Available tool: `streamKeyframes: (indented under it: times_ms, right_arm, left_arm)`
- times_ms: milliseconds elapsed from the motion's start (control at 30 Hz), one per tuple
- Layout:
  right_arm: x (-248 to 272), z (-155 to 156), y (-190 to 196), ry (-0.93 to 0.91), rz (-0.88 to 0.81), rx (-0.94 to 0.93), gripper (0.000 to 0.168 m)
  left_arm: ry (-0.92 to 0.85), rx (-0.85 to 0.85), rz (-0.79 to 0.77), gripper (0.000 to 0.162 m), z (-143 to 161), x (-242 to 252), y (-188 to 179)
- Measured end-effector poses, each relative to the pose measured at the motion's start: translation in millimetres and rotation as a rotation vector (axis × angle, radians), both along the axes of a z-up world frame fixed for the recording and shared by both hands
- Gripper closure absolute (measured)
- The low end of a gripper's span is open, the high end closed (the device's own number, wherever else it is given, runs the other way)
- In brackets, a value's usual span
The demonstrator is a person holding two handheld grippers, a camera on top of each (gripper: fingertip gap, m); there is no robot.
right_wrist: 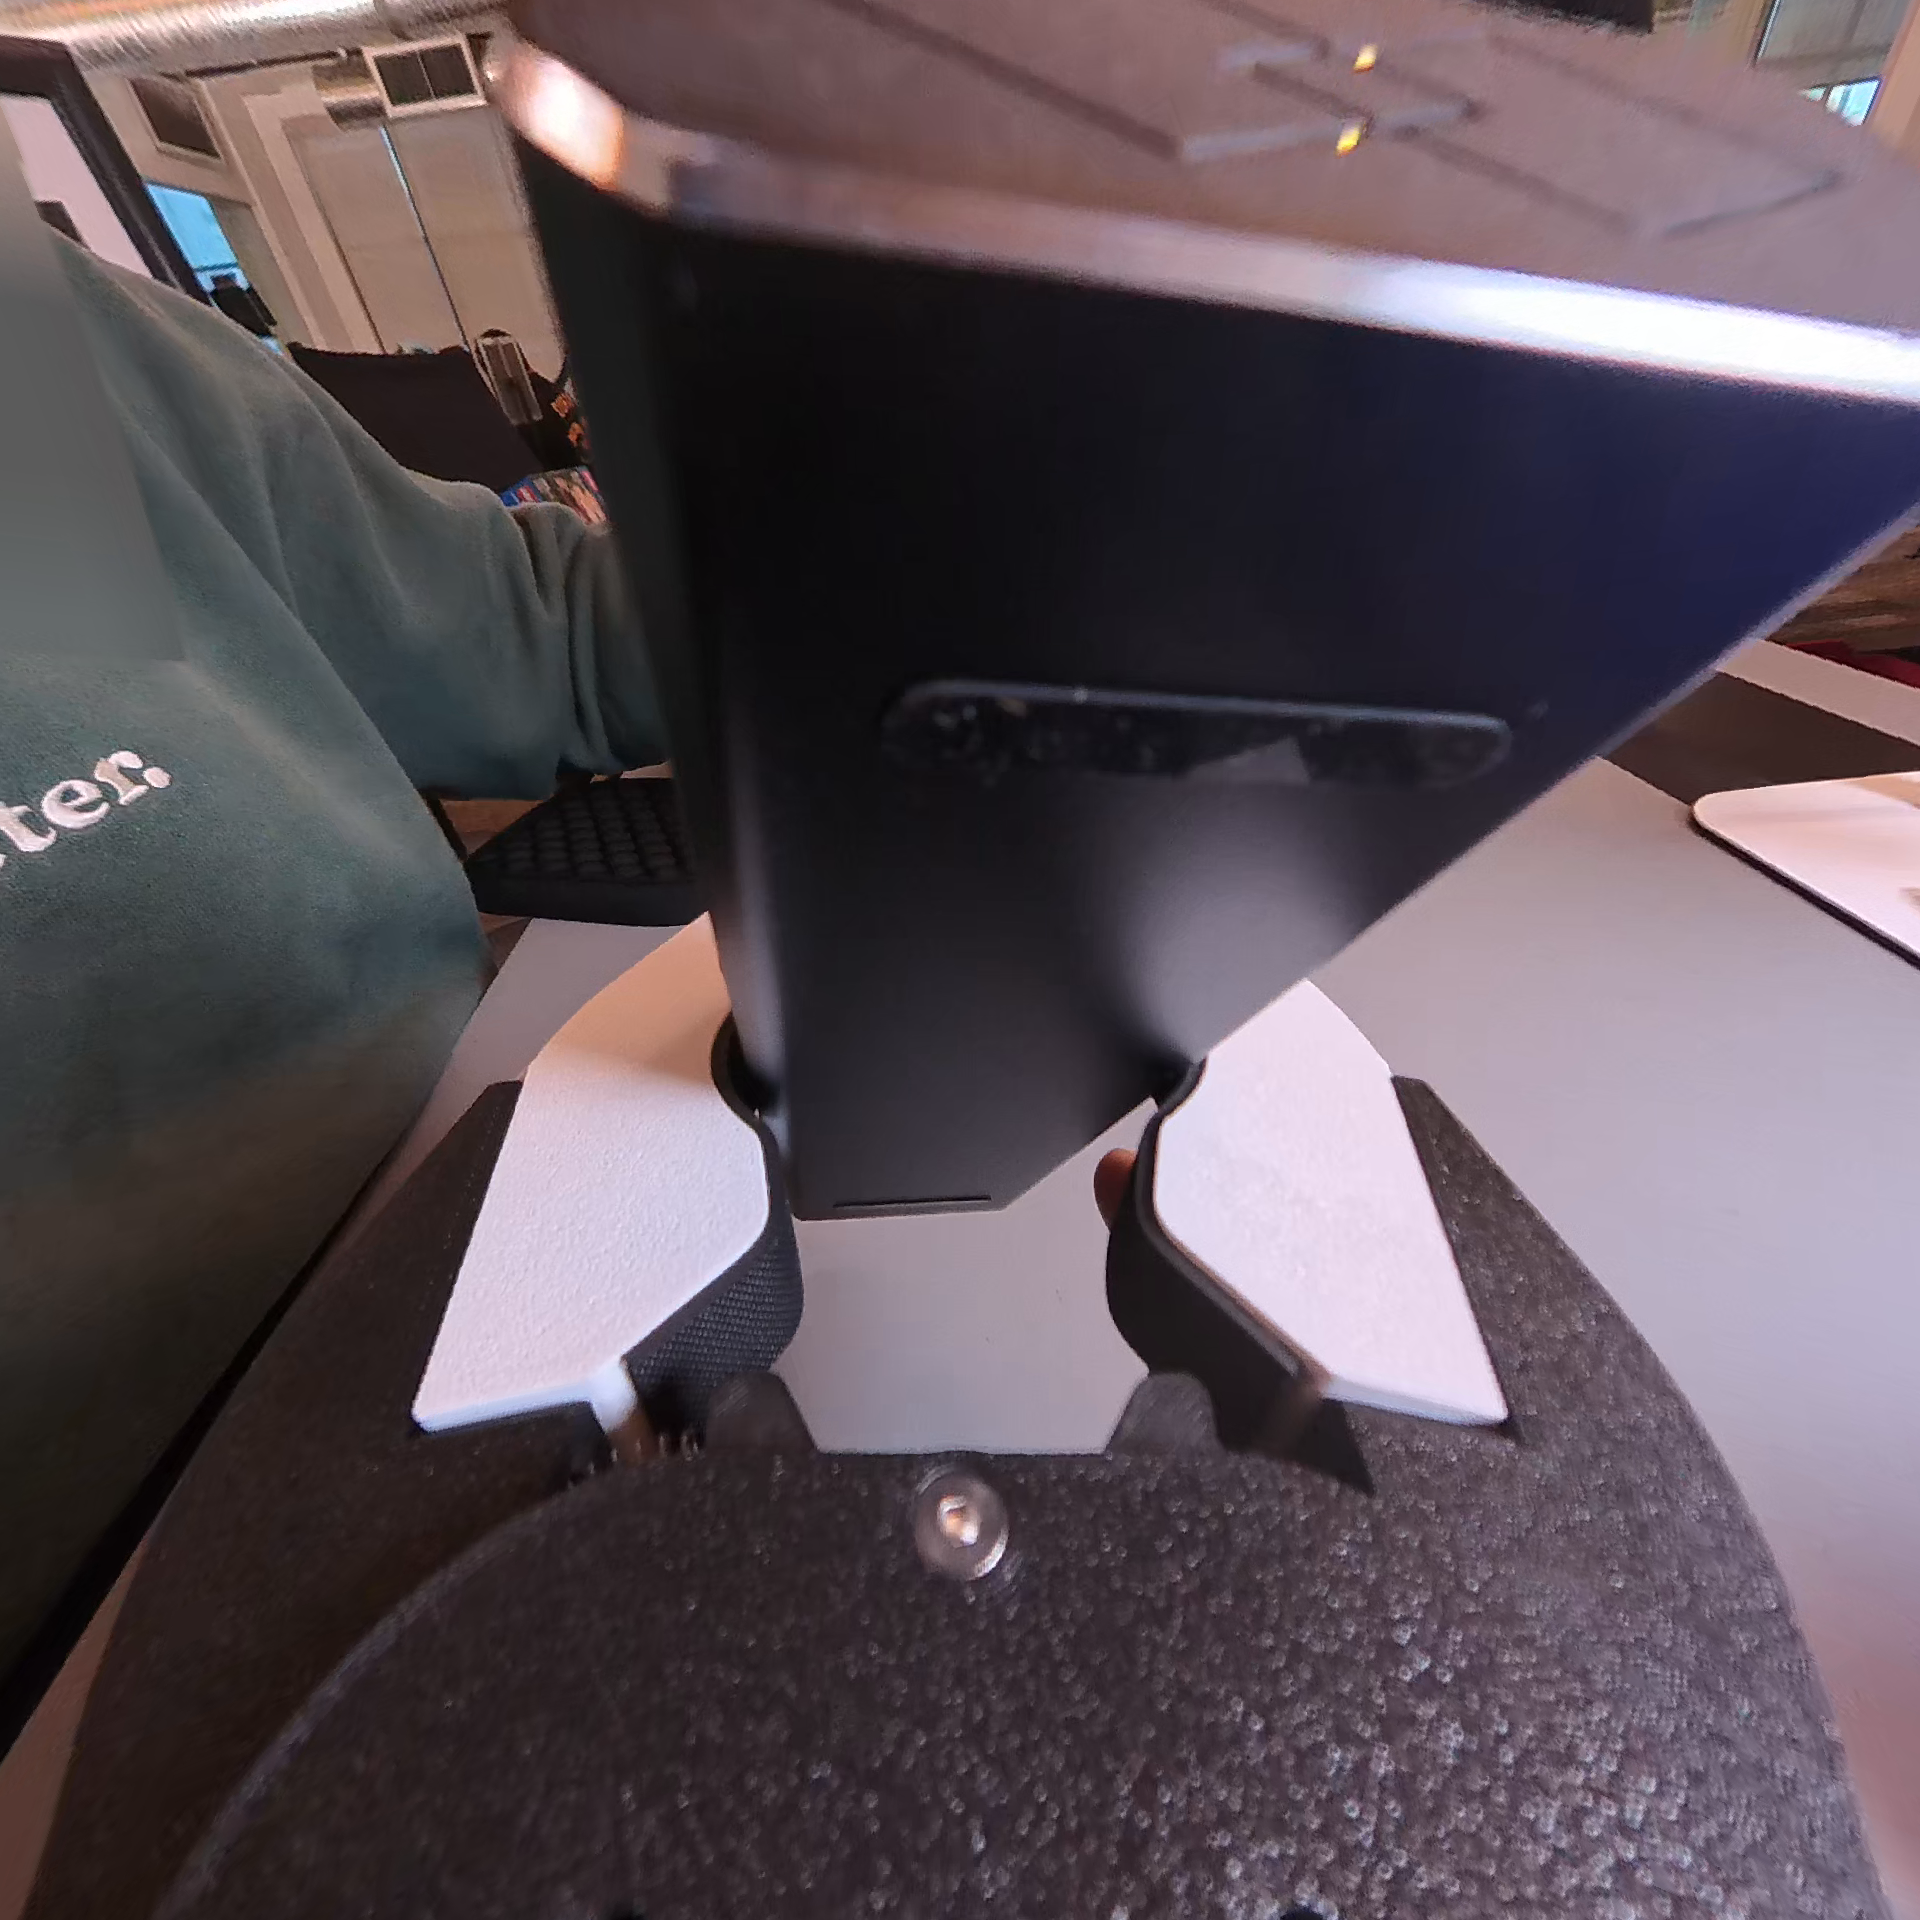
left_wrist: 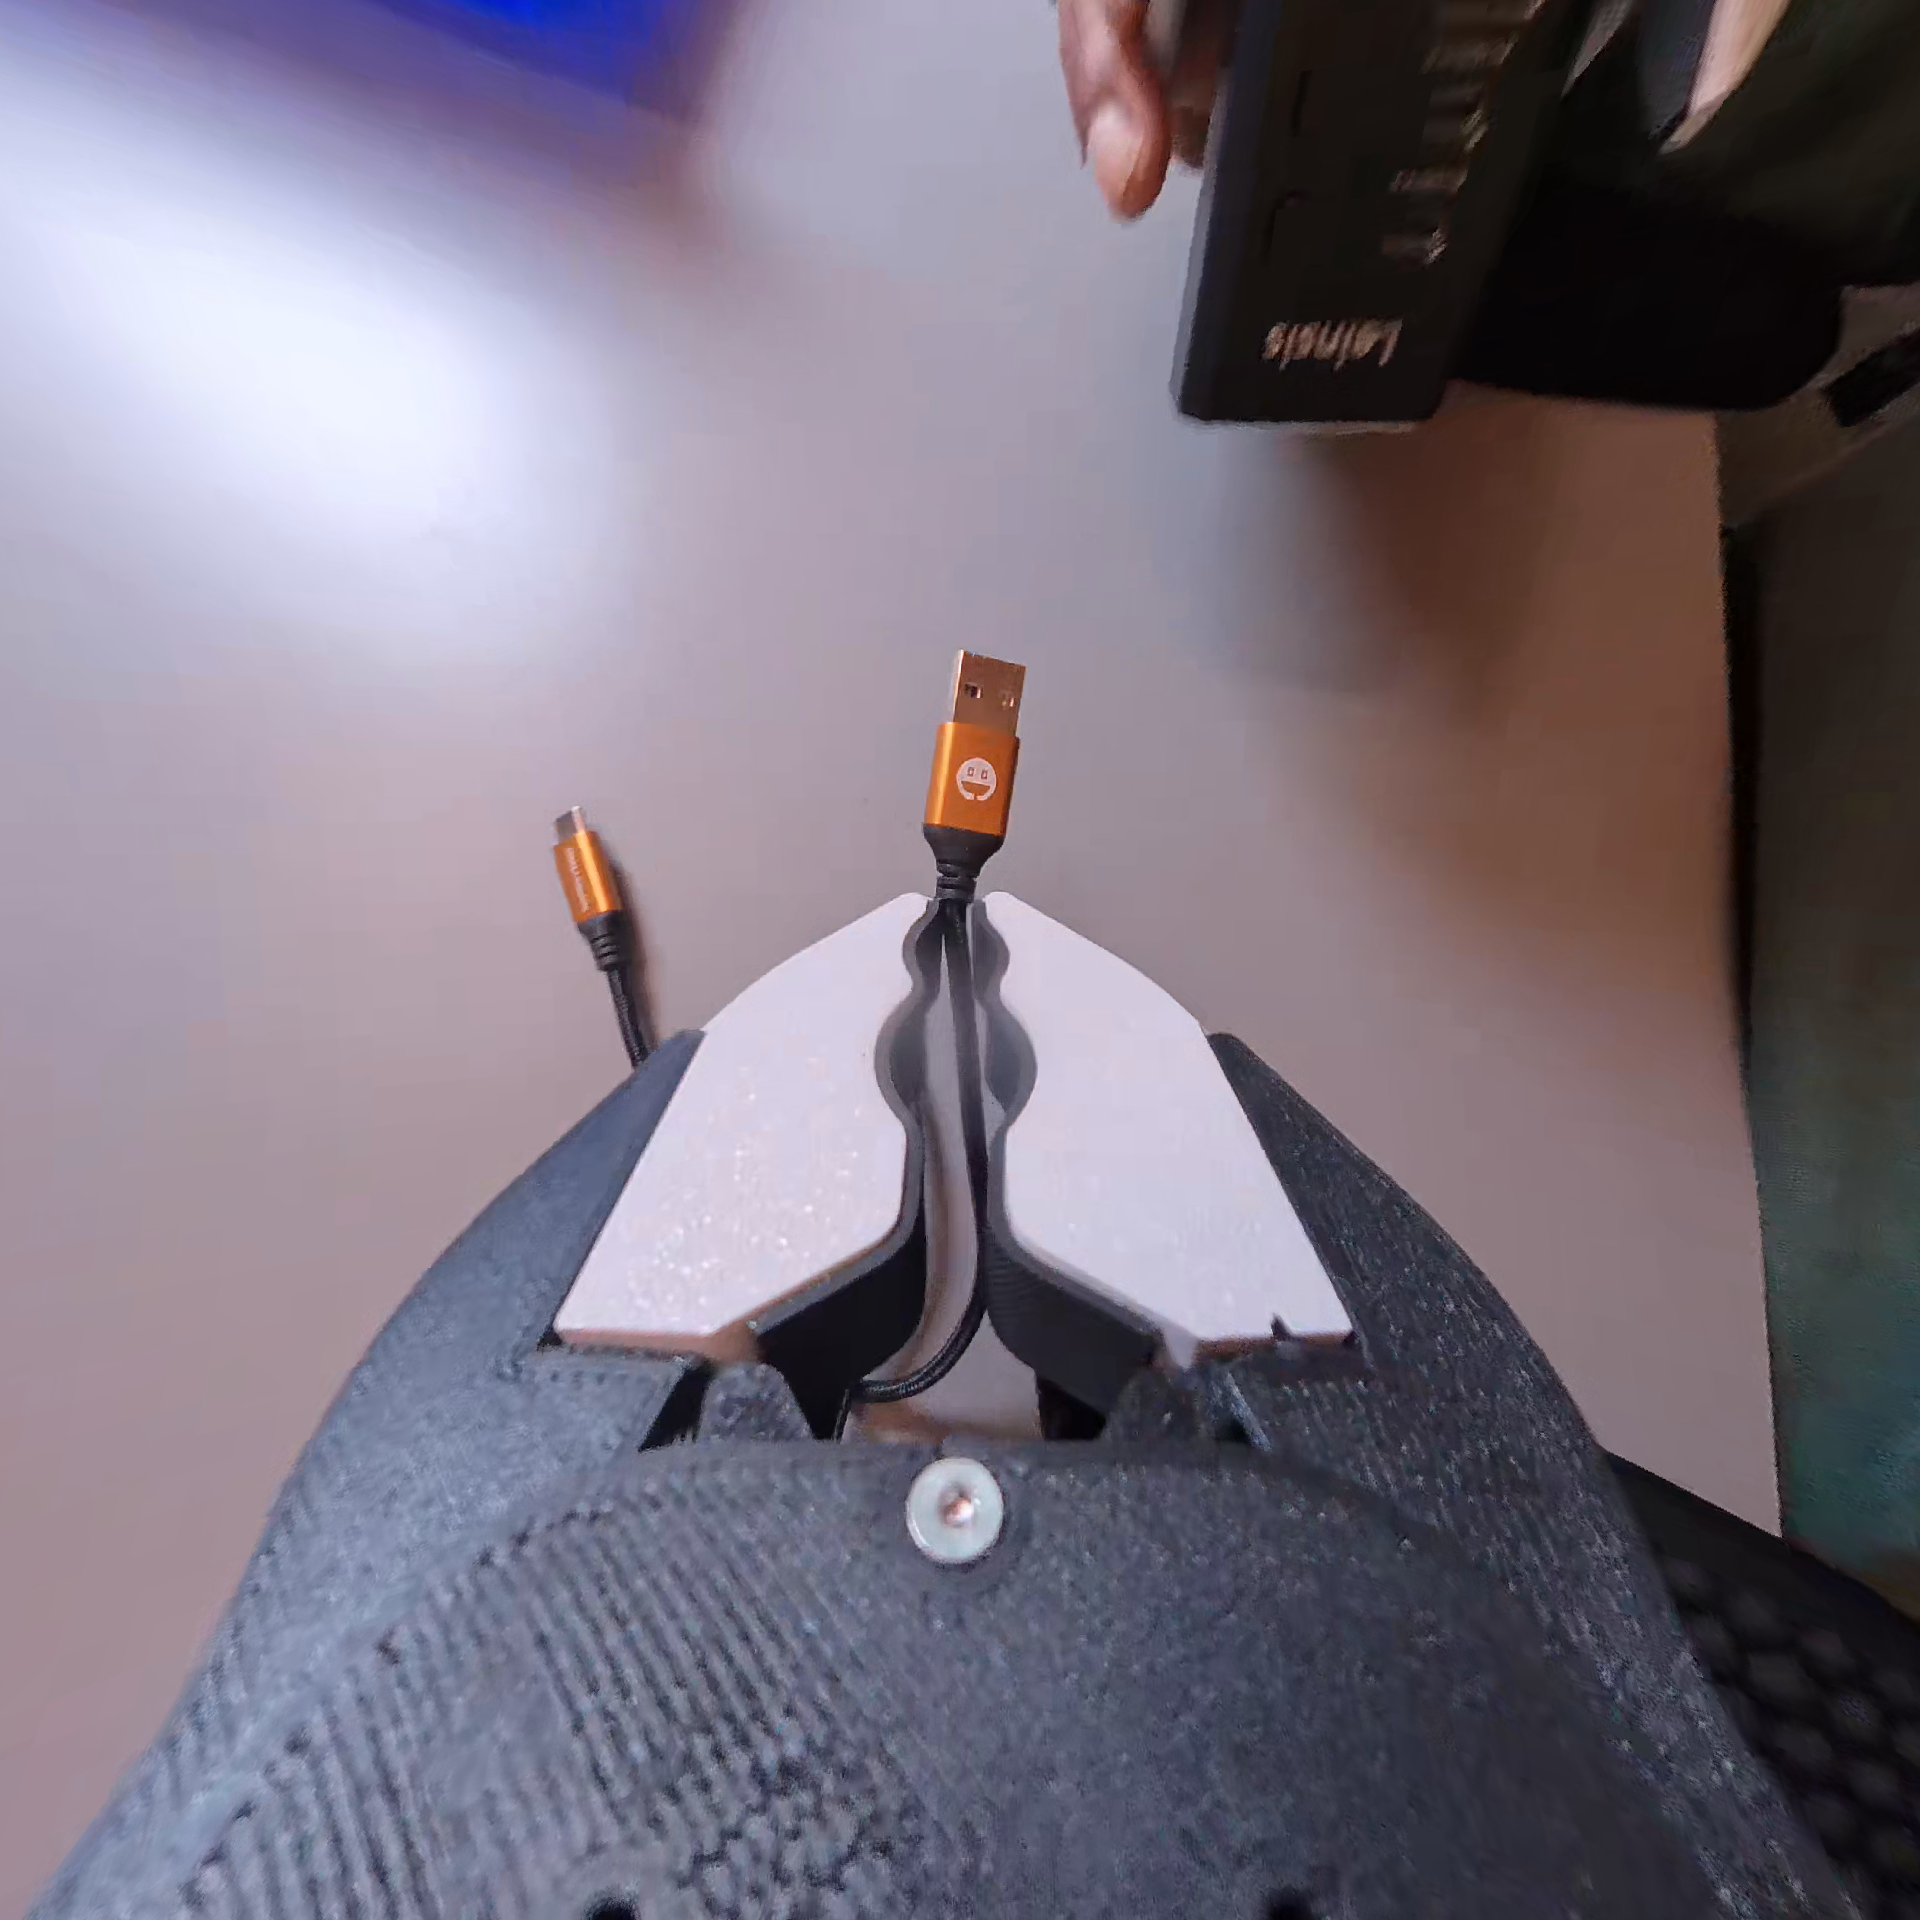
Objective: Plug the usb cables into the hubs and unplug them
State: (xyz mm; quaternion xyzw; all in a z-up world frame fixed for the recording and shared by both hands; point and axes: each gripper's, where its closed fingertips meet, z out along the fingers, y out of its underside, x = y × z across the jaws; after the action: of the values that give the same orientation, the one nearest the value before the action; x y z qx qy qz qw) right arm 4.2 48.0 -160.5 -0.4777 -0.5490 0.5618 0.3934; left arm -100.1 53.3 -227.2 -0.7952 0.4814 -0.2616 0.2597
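The USB-A plug (left_wrist: 985, 698), gold shell on an orange metal sleeve, stands just clear of the left tool (left_wrist: 956, 902) tips. That tool is pinched nearly shut on the braided black cable (left_wrist: 961, 1049) just behind the strain relief, so the plug pokes out beyond the tips with only cable in the grip. Left of the plug, and lower, the cable's smaller orange connector (left_wrist: 582, 871) hangs free. Up and to the right of the plug, well apart, is the black USB hub (left_wrist: 1340, 229), with a person's fingers (left_wrist: 1122, 114) beside it; it is blurred.

The right tool (right_wrist: 961, 1101) is partly closed on the hub's lower end, one fingertip on each side, over the pale worktop (right_wrist: 1558, 1039).

The plug is probably light and rigid, but the braided cord is limp and thin, so a hold there may let the plug swivel when pushed. Gripping the orange sleeve would likely steer better. The hub's smooth casing looks slippery and stiff.
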Motion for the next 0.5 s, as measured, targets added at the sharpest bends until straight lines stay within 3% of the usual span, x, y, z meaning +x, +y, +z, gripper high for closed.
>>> streamKeyframes:
  times_ms: [133,233,300,400,500]
  right_arm:
    - [0,0,0,0.0,0.002,-0.004,0.095]
    - [0,-2,0,-0.006,0.005,-0.008,0.095]
    - [-1,-3,0,-0.011,0.006,-0.008,0.094]
    - [-1,-3,0,-0.014,0.004,-0.005,0.094]
    - [-1,-2,0,-0.011,-0.003,-0.002,0.095]
  left_arm:
    - [-0.188,0.046,0.027,0.135,43,-7,5]
    - [-0.237,0.09,0.126,0.138,61,-28,21]
    - [-0.14,0.07,0.215,0.143,40,-43,33]
    - [0.226,0.009,0.257,0.137,-32,-69,30]
    - [0.292,-0.007,0.277,0.146,-60,-69,28]
